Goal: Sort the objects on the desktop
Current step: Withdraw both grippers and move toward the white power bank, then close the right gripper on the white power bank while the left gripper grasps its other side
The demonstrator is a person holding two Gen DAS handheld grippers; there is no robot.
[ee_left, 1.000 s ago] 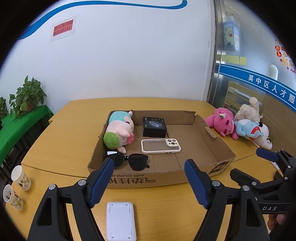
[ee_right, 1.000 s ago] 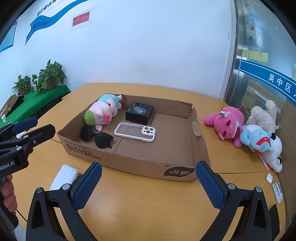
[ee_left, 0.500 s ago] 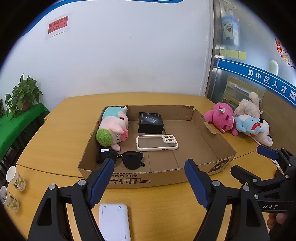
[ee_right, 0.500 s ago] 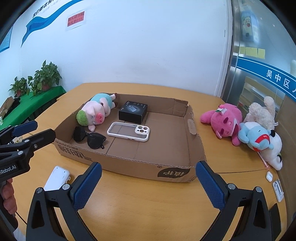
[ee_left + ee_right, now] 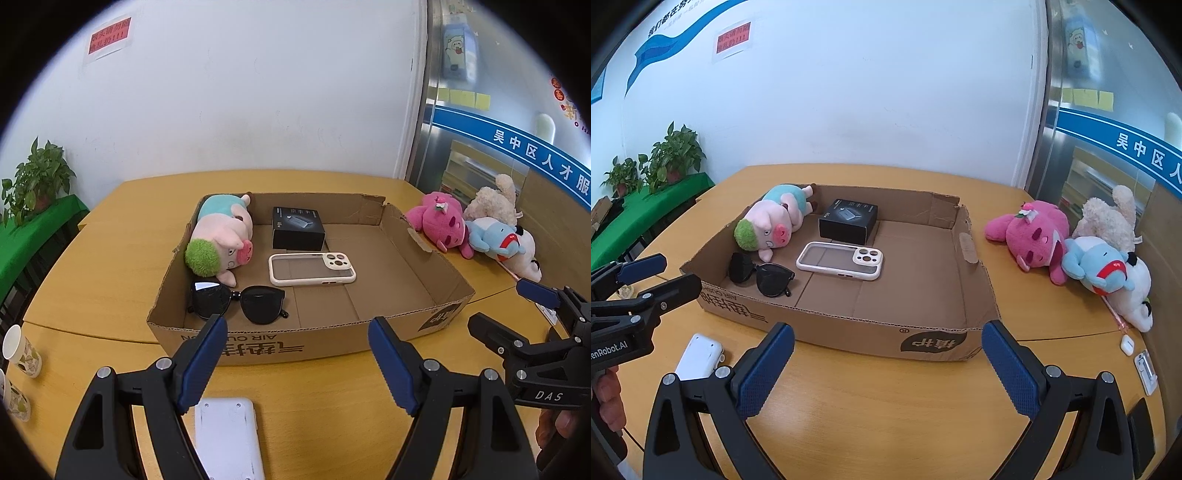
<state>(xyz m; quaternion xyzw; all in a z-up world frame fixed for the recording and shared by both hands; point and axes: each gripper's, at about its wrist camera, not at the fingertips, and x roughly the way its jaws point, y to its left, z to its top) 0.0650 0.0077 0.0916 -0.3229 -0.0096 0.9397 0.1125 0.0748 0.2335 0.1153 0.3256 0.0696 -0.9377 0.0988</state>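
A shallow cardboard box (image 5: 436, 258) (image 5: 975, 280) on the wooden table holds a pig plush (image 5: 221, 240) (image 5: 772, 225), a black box (image 5: 297, 228) (image 5: 848, 220), a phone case (image 5: 312, 268) (image 5: 840, 260) and sunglasses (image 5: 236, 301) (image 5: 761, 273). A white device (image 5: 227, 437) (image 5: 700, 356) lies on the table in front of the box, just below my left gripper (image 5: 297, 358). That gripper is open and empty. My right gripper (image 5: 886, 362) is open and empty, in front of the box's near wall.
Three plush toys lie right of the box: pink (image 5: 439, 221) (image 5: 1030, 236), blue (image 5: 495, 236) (image 5: 1100, 266) and cream (image 5: 495, 201) (image 5: 1108, 218). Paper cups (image 5: 22, 354) stand at the left table edge. A small white earbud case (image 5: 1127, 345) lies at far right. Plants (image 5: 676, 155) stand behind.
Both grippers have pulled back and risen slightly, so the box looks smaller and farther. The white device has slid lower in the left wrist view. Nothing on the table moved.
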